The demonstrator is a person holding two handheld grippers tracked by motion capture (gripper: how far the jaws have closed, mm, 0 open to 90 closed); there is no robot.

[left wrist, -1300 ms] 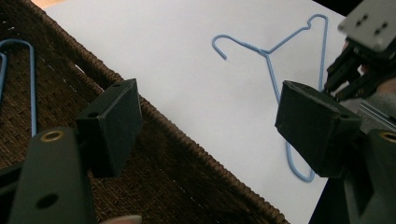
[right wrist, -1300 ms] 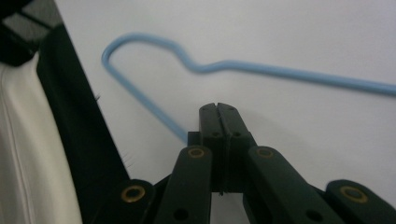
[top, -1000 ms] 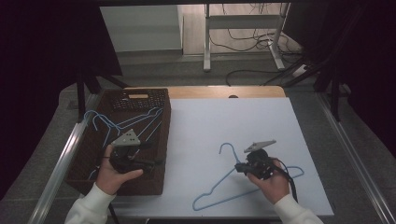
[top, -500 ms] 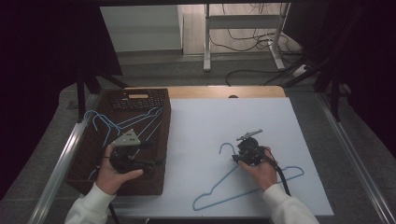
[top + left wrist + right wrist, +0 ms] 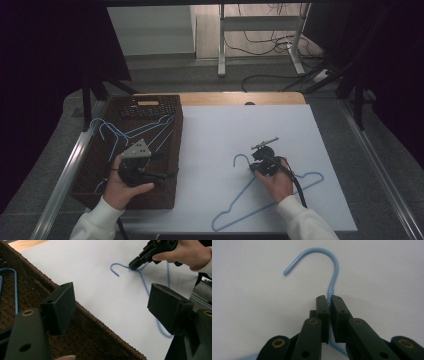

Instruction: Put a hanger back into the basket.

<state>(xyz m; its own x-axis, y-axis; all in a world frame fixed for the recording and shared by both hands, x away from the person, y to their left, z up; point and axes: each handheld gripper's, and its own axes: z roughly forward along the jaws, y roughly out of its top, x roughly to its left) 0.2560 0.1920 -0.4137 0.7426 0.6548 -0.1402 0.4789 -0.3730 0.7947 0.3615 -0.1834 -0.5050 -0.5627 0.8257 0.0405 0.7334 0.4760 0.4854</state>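
A blue wire hanger (image 5: pixel 241 155) lies flat on the white table top (image 5: pixel 215 135), with its hook toward the far left. My right gripper (image 5: pixel 256 167) is shut on the hanger's neck just below the hook (image 5: pixel 333 267); in the right gripper view the wire is pinched between the two pads (image 5: pixel 329 298). My left gripper (image 5: pixel 160 176) hovers over the near part of a brown wicker basket (image 5: pixel 150 102), held in the left hand. Its jaws (image 5: pixel 112 293) stand wide open with nothing between them and look across the table at the hanger (image 5: pixel 117 265) and the right gripper (image 5: pixel 135 265).
Several blue hangers (image 5: pixel 145 129) lie tangled in the wicker basket at the table's left side. The basket's rim (image 5: pixel 95 320) runs between my left gripper and the white surface. Metal rails border the table left and right. Cables and a stand sit on the floor beyond.
The right gripper has moved left and away from the person along the hanger to its neck and shut on the wire. The left gripper has stayed over the basket.
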